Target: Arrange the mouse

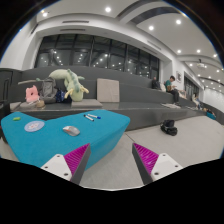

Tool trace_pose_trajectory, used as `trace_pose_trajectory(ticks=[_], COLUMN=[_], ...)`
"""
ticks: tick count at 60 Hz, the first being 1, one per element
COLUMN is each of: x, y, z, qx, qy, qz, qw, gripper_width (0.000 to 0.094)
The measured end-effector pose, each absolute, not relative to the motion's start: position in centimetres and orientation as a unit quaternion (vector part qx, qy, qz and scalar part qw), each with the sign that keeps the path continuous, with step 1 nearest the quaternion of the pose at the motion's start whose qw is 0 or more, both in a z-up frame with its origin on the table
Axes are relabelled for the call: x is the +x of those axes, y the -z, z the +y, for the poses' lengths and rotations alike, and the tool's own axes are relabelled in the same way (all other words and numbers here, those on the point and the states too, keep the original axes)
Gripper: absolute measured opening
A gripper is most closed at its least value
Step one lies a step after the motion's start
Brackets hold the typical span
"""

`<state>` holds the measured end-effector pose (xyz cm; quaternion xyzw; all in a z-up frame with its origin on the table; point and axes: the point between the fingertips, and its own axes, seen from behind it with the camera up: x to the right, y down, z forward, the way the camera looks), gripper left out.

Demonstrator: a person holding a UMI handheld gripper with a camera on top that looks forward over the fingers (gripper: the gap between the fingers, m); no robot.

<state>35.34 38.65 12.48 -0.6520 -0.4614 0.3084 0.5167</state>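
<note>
Hovering above a pale grey table (120, 160), the gripper (110, 160) has its two fingers spread wide with nothing between them; each white finger carries a ribbed magenta pad (147, 155). Just beyond the left finger lies a smooth turquoise mat (50, 135) with angular edges, and on it rests a small rounded grey mouse (71, 129), with a flat oval disc (34, 126) to its left. Farther right, a dark lumpy object (169, 128) sits on the table. Soft plush toys (60, 85) crowd the far left counter.
</note>
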Motion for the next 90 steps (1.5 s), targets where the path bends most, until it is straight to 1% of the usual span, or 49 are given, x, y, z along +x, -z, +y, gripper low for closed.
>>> trace_pose_trajectory(ticks=[6, 12, 13, 24, 31, 38, 45, 52, 65, 78, 90], x=[34.5, 32.8, 33.5, 29.4, 27.2, 25.3, 23.8, 22.2, 18.2, 12.1, 6.9], y=[-12.9, -13.5, -13.3, -12.5, -11.8, -10.7, -9.4, -8.0, -6.1, -3.6, -1.6], z=[38.8, 39.1, 38.3, 36.6, 33.7, 30.2, 27.3, 25.9, 25.2, 25.2, 25.5], qx=[-0.646, -0.633, -0.632, -0.610, -0.591, -0.578, -0.562, -0.554, -0.552, -0.569, -0.574], qy=[-0.313, -0.326, -0.327, -0.341, -0.369, -0.392, -0.397, -0.395, -0.380, -0.378, -0.364], qz=[-0.459, -0.479, -0.481, -0.512, -0.535, -0.555, -0.577, -0.595, -0.609, -0.609, -0.615], qw=[0.523, 0.513, 0.512, 0.500, 0.478, 0.452, 0.441, 0.428, 0.423, 0.404, 0.399], gripper_width=[0.0858, 0.0856, 0.0857, 0.0857, 0.0858, 0.0853, 0.0853, 0.0853, 0.0856, 0.0856, 0.0855])
